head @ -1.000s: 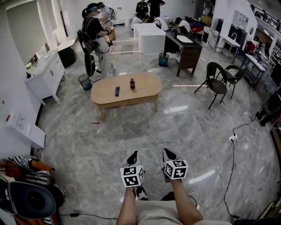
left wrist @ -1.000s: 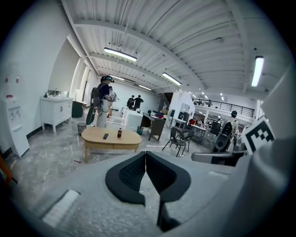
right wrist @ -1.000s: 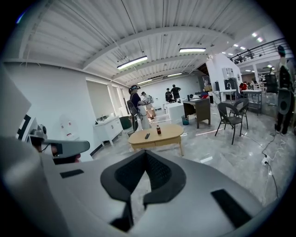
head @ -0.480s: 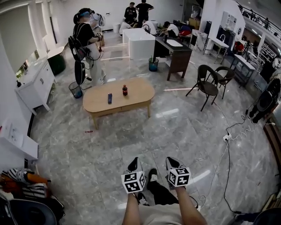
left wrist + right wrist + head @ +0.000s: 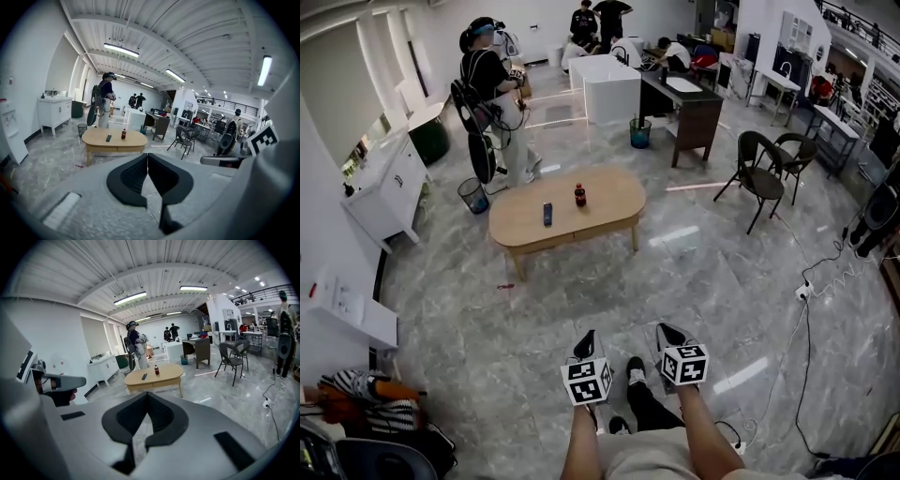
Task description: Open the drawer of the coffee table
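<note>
The oval wooden coffee table (image 5: 609, 199) stands mid-room, several steps ahead of me, with a drawer front (image 5: 581, 228) in its near side rail. On top are a dark bottle (image 5: 579, 195) and a black remote (image 5: 547, 214). My left gripper (image 5: 586, 337) and right gripper (image 5: 667, 331) are held side by side low in the head view, far short of the table, both shut and empty. The left gripper view shows its jaws (image 5: 148, 157) meeting below the table (image 5: 115, 138). The right gripper view shows the same (image 5: 146, 397), table (image 5: 154, 376) beyond.
A person with a headset and backpack (image 5: 490, 89) stands behind the table beside a wire bin (image 5: 472, 195). White cabinets (image 5: 389, 183) line the left wall. Black chairs (image 5: 764, 169) and a dark desk (image 5: 689, 103) are at right. A cable and power strip (image 5: 802, 291) lie on the floor.
Both grippers sit lower in the head view and have travelled forward with my steps. A shoe now shows between them. The jaws stayed shut.
</note>
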